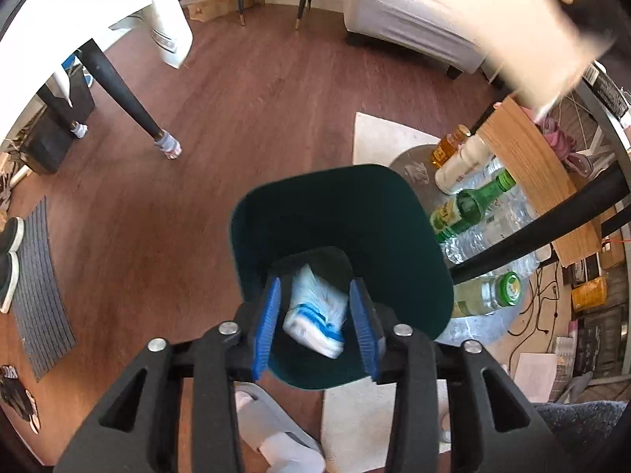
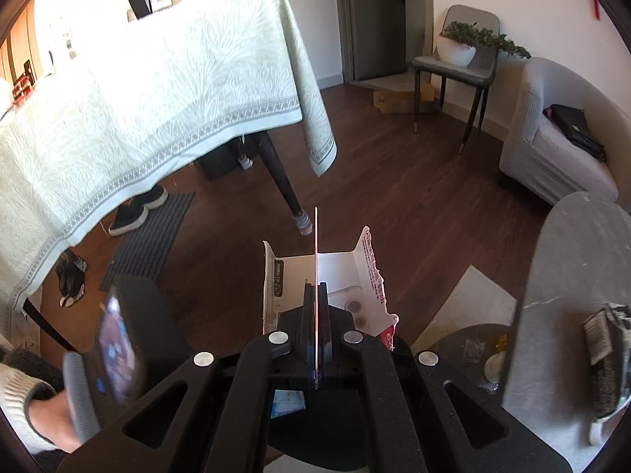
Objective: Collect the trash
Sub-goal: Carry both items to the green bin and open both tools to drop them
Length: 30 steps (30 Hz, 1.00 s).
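Note:
My left gripper [image 1: 315, 315] is open, its blue pads [image 1: 268, 323] wide apart, right above a dark green trash bin [image 1: 339, 213] on the floor. A white and blue crumpled packet [image 1: 315, 319] shows between the pads, blurred, apart from both, inside the bin's mouth. My right gripper [image 2: 316, 303] is shut on the edge of a torn white cardboard box [image 2: 343, 276] with red print and holds it above the floor. In the left wrist view the same box shows as a blurred pale sheet [image 1: 493, 8] at the top right.
A table with a pale green cloth [image 2: 138, 90] and black legs [image 1: 118, 90] stands to the left. Bottles and jars [image 1: 473, 205] lie on a round grey mat [image 1: 418, 153] right of the bin. A grey mat [image 1: 39, 283], shoes, a sofa [image 2: 560, 138] and a chair [image 2: 457, 67] are around.

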Tool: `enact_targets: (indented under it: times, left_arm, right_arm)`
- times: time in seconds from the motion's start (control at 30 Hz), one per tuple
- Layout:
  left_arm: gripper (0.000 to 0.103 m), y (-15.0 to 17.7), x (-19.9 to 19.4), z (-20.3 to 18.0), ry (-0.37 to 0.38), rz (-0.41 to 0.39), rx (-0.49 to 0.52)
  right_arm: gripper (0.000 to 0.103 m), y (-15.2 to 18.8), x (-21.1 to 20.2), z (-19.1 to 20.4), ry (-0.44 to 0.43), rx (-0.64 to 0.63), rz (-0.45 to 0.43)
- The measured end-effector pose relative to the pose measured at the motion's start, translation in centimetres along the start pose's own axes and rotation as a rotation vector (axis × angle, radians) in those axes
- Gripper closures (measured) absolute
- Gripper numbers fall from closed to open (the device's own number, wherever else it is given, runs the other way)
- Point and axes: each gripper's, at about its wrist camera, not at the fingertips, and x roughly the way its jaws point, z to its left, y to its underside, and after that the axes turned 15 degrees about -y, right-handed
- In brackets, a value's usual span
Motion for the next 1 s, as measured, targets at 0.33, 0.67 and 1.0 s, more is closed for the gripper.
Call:
enact_targets:
  times: [0.33,0.67,1.0]
  left_arm:
    - [0.065,-0.8,-3.7,4.5,-0.016,-0.11,-0.086]
    - [0.079,-2.3,-10.0,6.1,0.0,-0.288,-0.132]
    - [0.079,-3.1,-15.4,5.2,0.023,-0.414,-0.129]
  right_arm:
    - [0.103,1.8,5.1,0.1,0.022,0.006,0.123]
    - [0.102,4.6,9.2,-0.8,0.009,0.059,0.244]
    - [0.102,9.0,11.8,-2.4,0.039,0.112,0.397]
